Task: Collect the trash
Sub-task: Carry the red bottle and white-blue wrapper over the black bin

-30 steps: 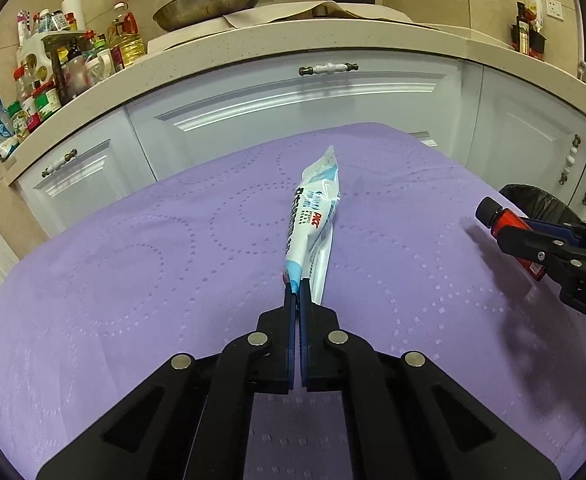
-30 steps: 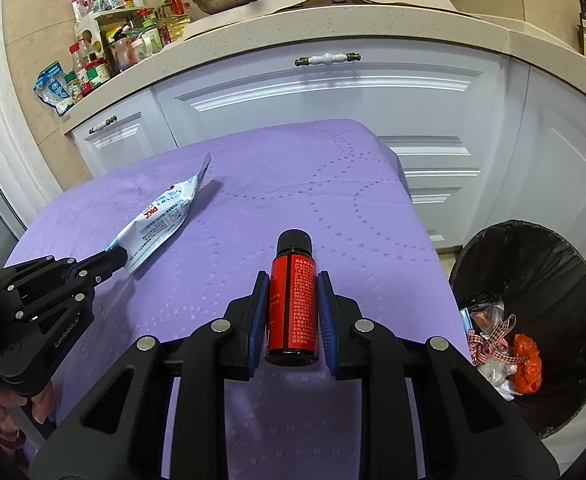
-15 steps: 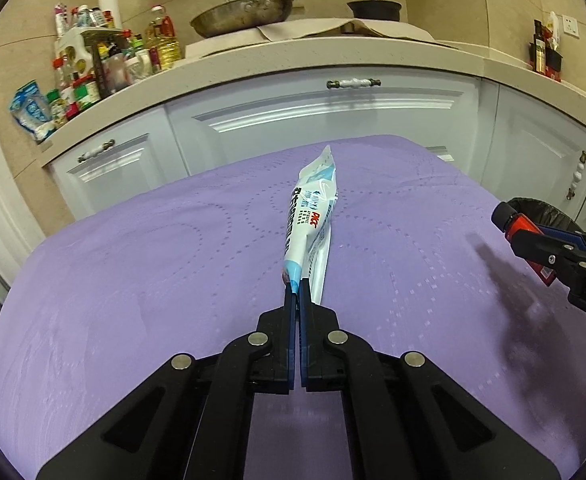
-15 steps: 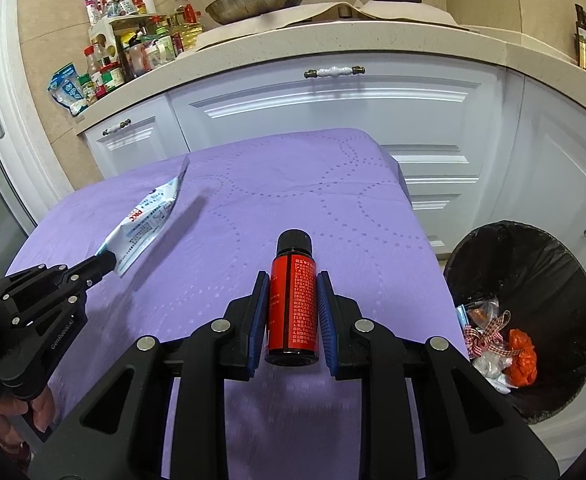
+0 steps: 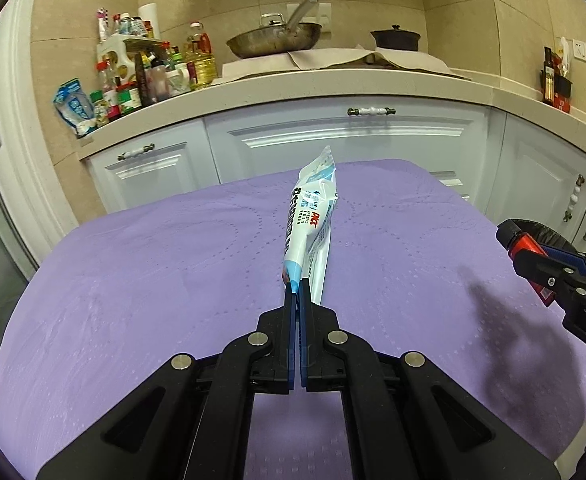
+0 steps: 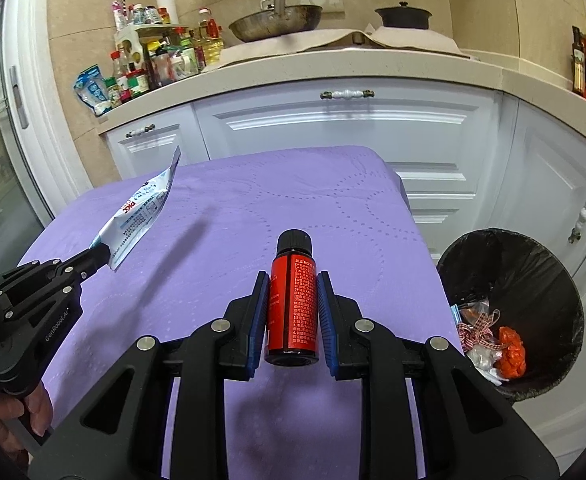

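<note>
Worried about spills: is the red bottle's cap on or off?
On. The red bottle, gripped by the right gripper, shows a black cap seated on its neck.

A matt purple cloth (image 6: 253, 216) with stitched dotted curves covers the tabletop. The wrapper (image 5: 311, 216) is glossy, crinkled plastic film. The small bottle (image 6: 293, 304) has a shiny red label and a ribbed black plastic cap. Both tools are matt black plastic with bright metal rivets. The bin liner (image 6: 533, 280) beyond the right edge is glossy black plastic.
</note>
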A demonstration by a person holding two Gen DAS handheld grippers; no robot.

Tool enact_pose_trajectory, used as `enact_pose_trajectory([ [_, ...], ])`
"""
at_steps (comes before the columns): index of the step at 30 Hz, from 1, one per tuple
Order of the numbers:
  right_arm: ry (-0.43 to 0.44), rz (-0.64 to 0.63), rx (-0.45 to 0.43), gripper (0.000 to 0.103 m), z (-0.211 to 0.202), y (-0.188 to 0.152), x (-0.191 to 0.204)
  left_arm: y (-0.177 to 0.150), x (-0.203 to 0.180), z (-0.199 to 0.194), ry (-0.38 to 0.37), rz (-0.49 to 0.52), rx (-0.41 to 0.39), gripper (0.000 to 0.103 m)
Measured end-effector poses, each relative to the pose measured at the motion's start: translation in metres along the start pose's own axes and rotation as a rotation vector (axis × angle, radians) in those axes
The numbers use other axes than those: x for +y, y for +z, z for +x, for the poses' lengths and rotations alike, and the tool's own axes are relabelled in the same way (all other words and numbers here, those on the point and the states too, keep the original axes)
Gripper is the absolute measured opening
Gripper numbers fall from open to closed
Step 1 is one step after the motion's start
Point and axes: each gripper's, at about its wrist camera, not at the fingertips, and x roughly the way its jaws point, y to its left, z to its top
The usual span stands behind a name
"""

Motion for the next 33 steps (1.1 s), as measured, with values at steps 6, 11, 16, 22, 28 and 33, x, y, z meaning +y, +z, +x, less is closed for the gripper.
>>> enact_pose_trajectory([
  [6, 0.001, -0.013, -0.022, 0.023, -0.020, -0.010, 0.006, -0.010, 0.002, -0.019, 0.011, -0.022, -0.007, 0.002],
  [11, -0.004, -0.017, -0.033, 0.023, -0.033, -0.016, 0.005, -0.018, 0.002, -0.036, 0.019, -0.032, -0.024, 0.002],
  [16, -0.018, -0.011, -0.050, 0.023, -0.045, -0.021, 0.000, -0.024, 0.000, -0.047, 0.016, -0.038, -0.038, 0.002],
  [22, -0.055, 0.011, -0.075, 0.023, -0.060, -0.022, -0.016, -0.025, -0.014, -0.058, -0.015, -0.025, -0.059, 0.002],
  [28, -0.120, 0.050, -0.106, 0.023, -0.077, -0.023, -0.045, -0.018, -0.044, -0.064, -0.079, 0.008, -0.086, 0.002],
  [33, -0.184, 0.084, -0.134, 0.023, -0.092, -0.024, -0.075, -0.009, -0.072, -0.062, -0.130, 0.036, -0.106, 0.002],
])
